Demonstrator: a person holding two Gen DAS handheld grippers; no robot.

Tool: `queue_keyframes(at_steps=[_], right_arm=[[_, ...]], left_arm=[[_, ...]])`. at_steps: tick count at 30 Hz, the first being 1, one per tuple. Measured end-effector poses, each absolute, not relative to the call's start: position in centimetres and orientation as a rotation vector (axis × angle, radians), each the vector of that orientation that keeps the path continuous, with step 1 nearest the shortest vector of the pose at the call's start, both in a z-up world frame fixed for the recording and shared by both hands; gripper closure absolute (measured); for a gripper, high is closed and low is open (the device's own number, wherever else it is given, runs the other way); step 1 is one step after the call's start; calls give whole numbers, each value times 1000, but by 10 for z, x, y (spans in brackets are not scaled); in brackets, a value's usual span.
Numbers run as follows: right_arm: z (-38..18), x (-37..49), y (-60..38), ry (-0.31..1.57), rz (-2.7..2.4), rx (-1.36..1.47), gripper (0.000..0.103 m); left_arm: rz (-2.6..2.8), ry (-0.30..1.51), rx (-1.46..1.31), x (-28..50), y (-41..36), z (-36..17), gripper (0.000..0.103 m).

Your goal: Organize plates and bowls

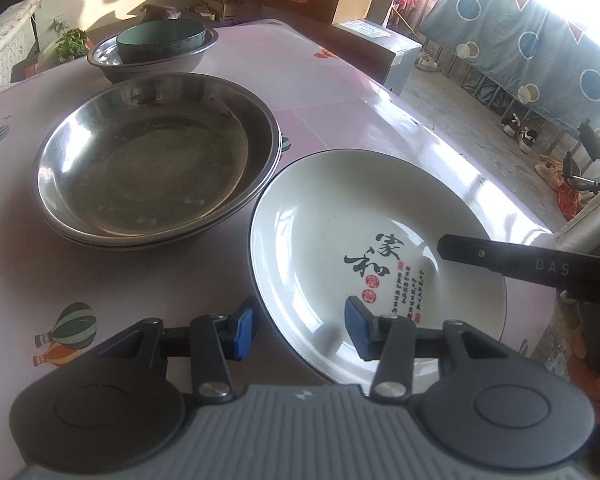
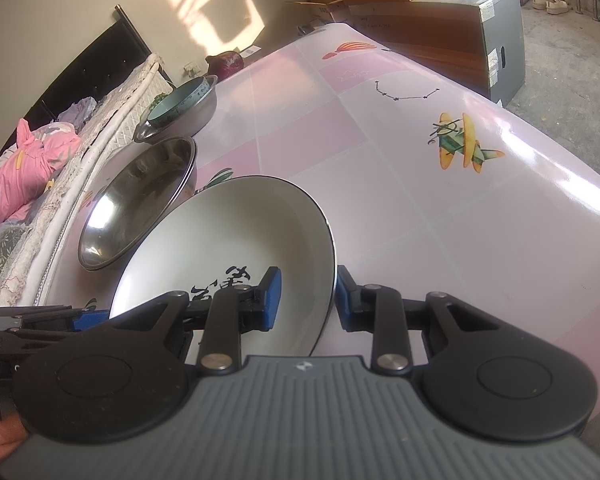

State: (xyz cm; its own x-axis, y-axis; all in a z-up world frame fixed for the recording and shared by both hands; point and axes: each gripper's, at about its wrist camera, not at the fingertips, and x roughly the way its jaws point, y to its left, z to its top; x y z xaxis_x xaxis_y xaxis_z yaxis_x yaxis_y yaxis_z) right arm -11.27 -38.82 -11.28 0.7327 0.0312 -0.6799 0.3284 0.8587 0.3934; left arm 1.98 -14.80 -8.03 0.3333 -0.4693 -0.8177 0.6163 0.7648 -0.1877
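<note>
Covering the table is a pink printed tablecloth. On it sit stacked steel basins and, farther back, a steel bowl holding a teal bowl. Beside the basins lies a white calligraphy plate. Left gripper straddles its near rim, jaws apart. Right gripper straddles its right rim; whether its pads press there I cannot tell.

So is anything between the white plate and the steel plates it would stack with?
Nothing visible. The white plate sits right beside the stacked steel plates, with only bare tablecloth between them. Both grippers straddle its rim.
</note>
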Motion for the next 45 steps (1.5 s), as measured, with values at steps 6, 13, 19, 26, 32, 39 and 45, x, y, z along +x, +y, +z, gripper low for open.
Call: queue_keyframes(at_steps=[6,13,19,26,32,39,45], right_arm=[[-113,-120,-385,734,-168,500,75],[-114,-116,-385,724,-175,482,75],[-116,-113,-386,706,-181,484,75],[-116,-114,-382,700,-193,463,75],[-112,-110,-375,716,-217,421,74],[-108,-106,-371,735,-242,413,74],[-106,-107,-371,730,-244,419,74]], left_arm=[[-714,988,191,18,-154,-81,56],[-706,980,195,21,-157,-81,55],[-695,966,202,26,-160,-82,55],[-680,961,211,24,-165,-82,53],[-658,970,225,23,-169,-80,52],[-638,988,225,23,-171,-78,50],[-630,1000,226,24,-171,-77,50]])
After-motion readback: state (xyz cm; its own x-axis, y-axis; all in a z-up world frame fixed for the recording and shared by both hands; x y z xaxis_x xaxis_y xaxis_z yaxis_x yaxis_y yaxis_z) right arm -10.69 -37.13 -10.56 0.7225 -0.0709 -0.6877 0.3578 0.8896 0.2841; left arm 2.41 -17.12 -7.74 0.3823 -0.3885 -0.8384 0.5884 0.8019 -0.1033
